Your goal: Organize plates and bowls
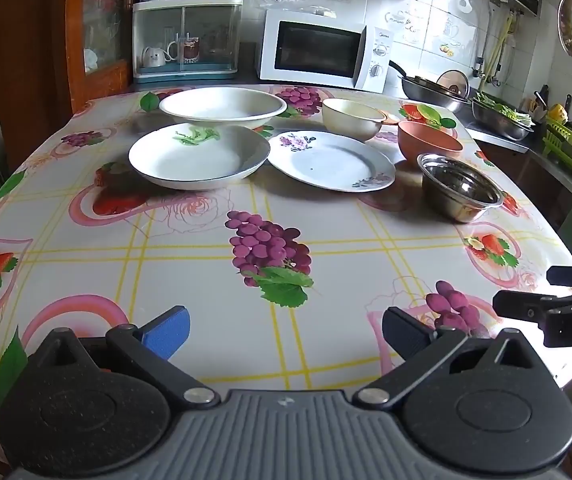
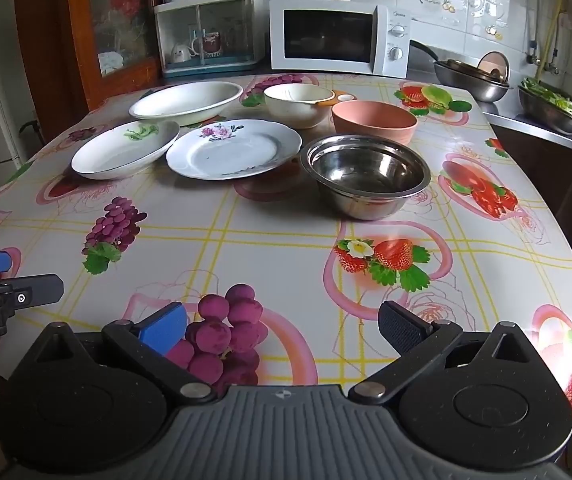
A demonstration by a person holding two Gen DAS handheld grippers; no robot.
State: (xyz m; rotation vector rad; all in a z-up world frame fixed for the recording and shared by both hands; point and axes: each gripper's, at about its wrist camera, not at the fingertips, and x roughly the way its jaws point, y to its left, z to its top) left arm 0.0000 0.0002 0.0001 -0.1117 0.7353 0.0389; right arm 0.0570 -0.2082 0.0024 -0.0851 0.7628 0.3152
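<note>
Both claws, left gripper [image 1: 286, 332] and right gripper [image 2: 282, 326], I'm hovering wide and empty over the table's [image 1: 326, 248] near edge, since plates [image 1: 331, 161] and bowls [image 2: 366, 174] are sitting unsorted toward its far edge.

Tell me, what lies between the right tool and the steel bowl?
Nothing stands there: in the right wrist view, only bare fruit-print tablecloth separates the open right tool from the steel bowl.

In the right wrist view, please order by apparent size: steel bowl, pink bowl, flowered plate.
1. Flowered plate, widest.
2. Steel bowl, nearly as wide but nearer the camera, so this ranking is unsure.
3. Pink bowl, smallest.
</note>
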